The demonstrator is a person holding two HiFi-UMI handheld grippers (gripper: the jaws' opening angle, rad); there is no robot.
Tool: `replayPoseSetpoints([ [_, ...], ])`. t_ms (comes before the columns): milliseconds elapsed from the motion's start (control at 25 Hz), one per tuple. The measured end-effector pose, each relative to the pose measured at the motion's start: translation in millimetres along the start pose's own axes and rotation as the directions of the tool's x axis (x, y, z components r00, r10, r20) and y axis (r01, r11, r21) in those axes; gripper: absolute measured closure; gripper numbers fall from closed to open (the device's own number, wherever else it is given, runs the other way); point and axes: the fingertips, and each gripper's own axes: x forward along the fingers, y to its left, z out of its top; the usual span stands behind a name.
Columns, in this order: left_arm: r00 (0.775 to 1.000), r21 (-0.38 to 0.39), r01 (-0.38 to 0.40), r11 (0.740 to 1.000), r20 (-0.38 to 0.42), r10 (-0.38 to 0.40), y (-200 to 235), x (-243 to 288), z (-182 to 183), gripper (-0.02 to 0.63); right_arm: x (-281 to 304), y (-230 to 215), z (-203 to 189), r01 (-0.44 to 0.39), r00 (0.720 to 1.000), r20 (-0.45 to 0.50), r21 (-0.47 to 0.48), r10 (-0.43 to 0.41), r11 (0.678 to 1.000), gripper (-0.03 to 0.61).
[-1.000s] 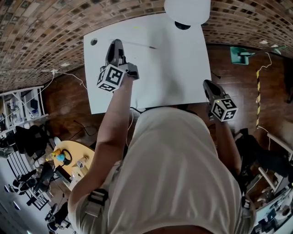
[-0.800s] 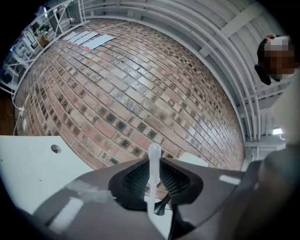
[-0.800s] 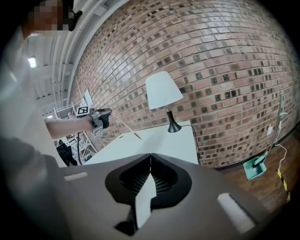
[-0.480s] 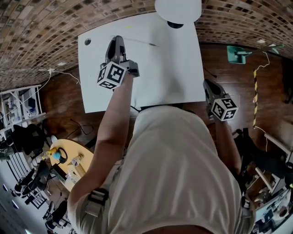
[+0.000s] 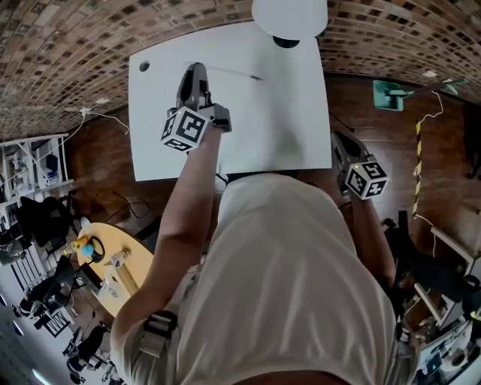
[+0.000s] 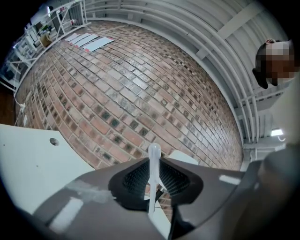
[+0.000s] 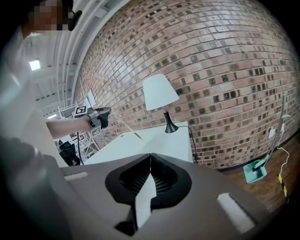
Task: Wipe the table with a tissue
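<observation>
Tissue isn't showing anywhere, probably handling soft, light, tearable, best pinched at a bunched fold; left gripper (image 5: 194,71) is clamping a thin white stick (image 6: 153,157), right gripper (image 7: 150,155) is sitting closed, empty.

Light was even and bright; a square white ceiling lamp (image 7: 35,64) glowed. The flat white rectangular tabletop (image 5: 248,113) glared. Fisheye bowed the red-brown brick wall (image 6: 131,84); corners were black.

A white table (image 5: 285,128) is standing against a brick wall (image 5: 75,45). A lamp (image 5: 289,16) is sitting at its far edge. Brown floor (image 5: 376,131) is showing around it, with a green dustpan (image 5: 387,92) lying to its right.
</observation>
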Motion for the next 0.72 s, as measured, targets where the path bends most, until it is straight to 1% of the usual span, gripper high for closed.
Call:
replayPoseSetpoints([
  [160, 0.999, -0.032, -0.003, 0.999, -0.041, 0.002, -10.3, -18.5, -30.1, 0.545, -2.8, -6.9, -3.4, -0.021, 1.0, -0.013, -0.006, 0.021, 1.0, 0.571],
  [360, 0.996, -0.023, -0.003, 1.0, -0.084, 0.001, -23.7, -38.6, -58.3, 0.545, -2.1, -10.4, -4.8, -0.051, 0.998, -0.033, -0.018, 0.051, 0.999, 0.571],
  [480, 0.997, -0.027, -0.011, 1.0, -0.082, 0.009, -27.3, -46.6, -63.6, 0.545, -1.0, -10.3, -3.4, -0.07, 0.997, -0.036, -0.029, 0.069, 0.997, 0.571],
  [720, 0.998, -0.043, -0.033, 0.999, -0.055, 0.031, -28.2, -53.6, -58.0, 0.545, -2.6, -14.8, -4.5, -0.088, 0.995, -0.044, -0.033, 0.086, 0.996, 0.571],
])
